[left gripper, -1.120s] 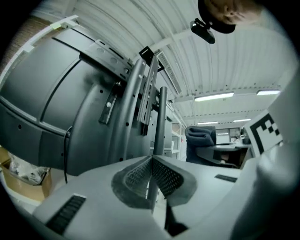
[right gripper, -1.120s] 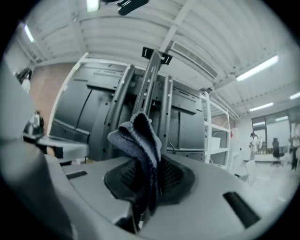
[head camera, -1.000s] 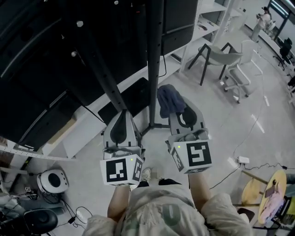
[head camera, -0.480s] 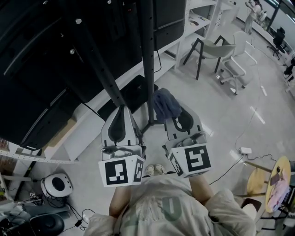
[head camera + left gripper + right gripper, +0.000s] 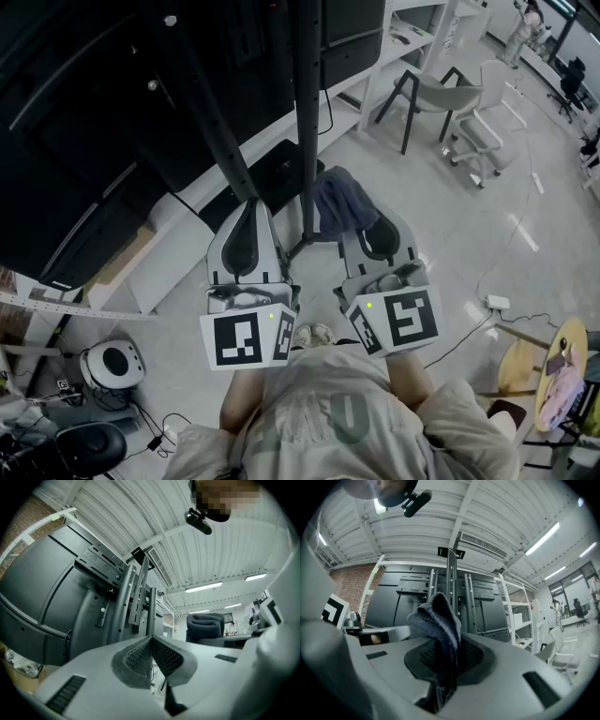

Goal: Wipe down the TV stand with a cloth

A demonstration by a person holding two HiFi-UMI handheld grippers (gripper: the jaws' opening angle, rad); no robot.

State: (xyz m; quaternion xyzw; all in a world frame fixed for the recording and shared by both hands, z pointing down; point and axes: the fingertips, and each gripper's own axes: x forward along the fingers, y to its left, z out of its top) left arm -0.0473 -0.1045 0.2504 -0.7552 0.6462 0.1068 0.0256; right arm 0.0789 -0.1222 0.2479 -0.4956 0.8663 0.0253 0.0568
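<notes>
The TV stand looms ahead of me, its black metal column upright and dotted with holes. My left tongs are pressed together on nothing, their ribbed dark pads meeting in a ridge. My right tongs are clamped on the soft, fuzzy dark-blue cloth, which is bunched upright near the column.
</notes>
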